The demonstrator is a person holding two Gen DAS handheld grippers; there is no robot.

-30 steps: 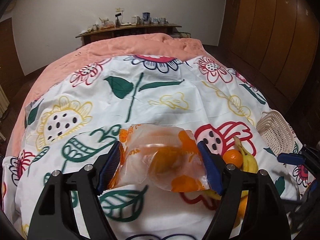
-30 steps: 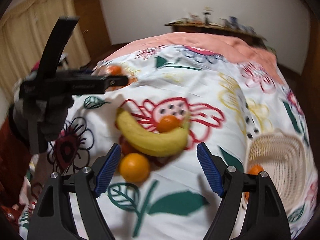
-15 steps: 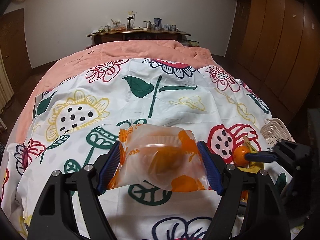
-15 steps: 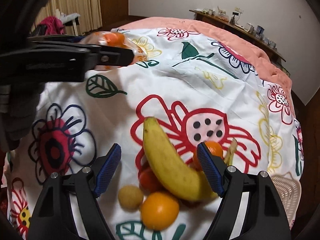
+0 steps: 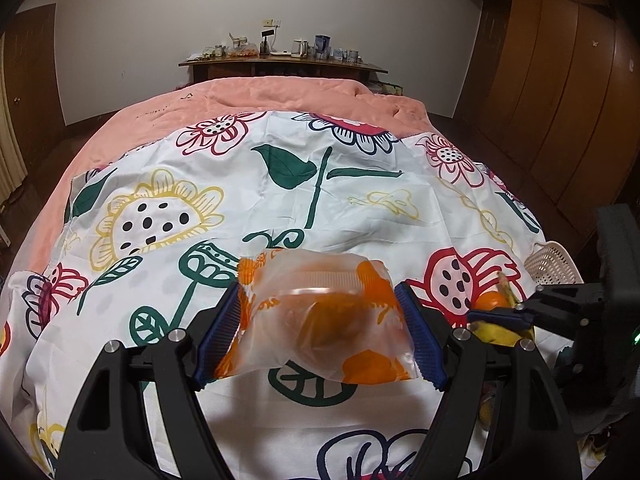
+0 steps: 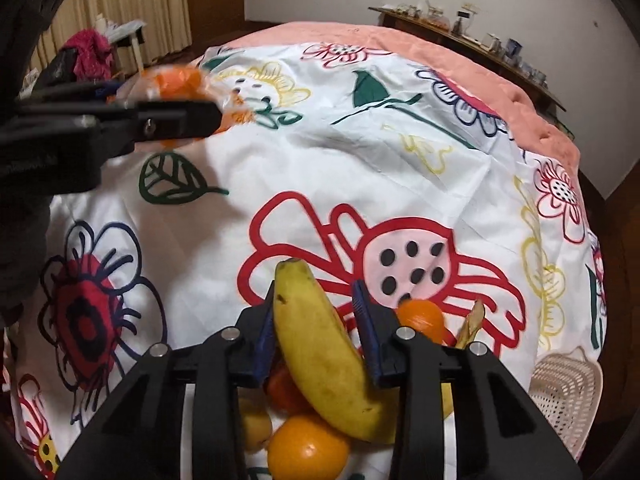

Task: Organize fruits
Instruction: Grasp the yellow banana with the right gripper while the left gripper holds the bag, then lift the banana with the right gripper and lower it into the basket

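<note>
My left gripper (image 5: 322,330) is shut on a clear plastic bag with orange print (image 5: 320,320) that holds an orange fruit, a little above the flowered sheet (image 5: 320,200). It also shows at the left of the right wrist view (image 6: 176,116). My right gripper (image 6: 316,330) is shut on a yellow banana (image 6: 320,344), which lies over a pile of fruit: a large orange (image 6: 306,450), a small orange (image 6: 420,320), a red-orange fruit (image 6: 284,390) and a pale yellow fruit (image 6: 254,422). In the left wrist view the right gripper (image 5: 500,316) sits at the right edge by the banana.
A white woven basket (image 6: 566,392) stands at the bed's right edge, also in the left wrist view (image 5: 552,264). A pink blanket (image 5: 280,100) covers the far bed. A cluttered shelf (image 5: 280,60) lines the far wall; wooden wardrobes (image 5: 560,80) stand right.
My right gripper came down over the fruit pile and closed on the banana. My left gripper kept hold of the bag and drew back slightly toward the bed's near end.
</note>
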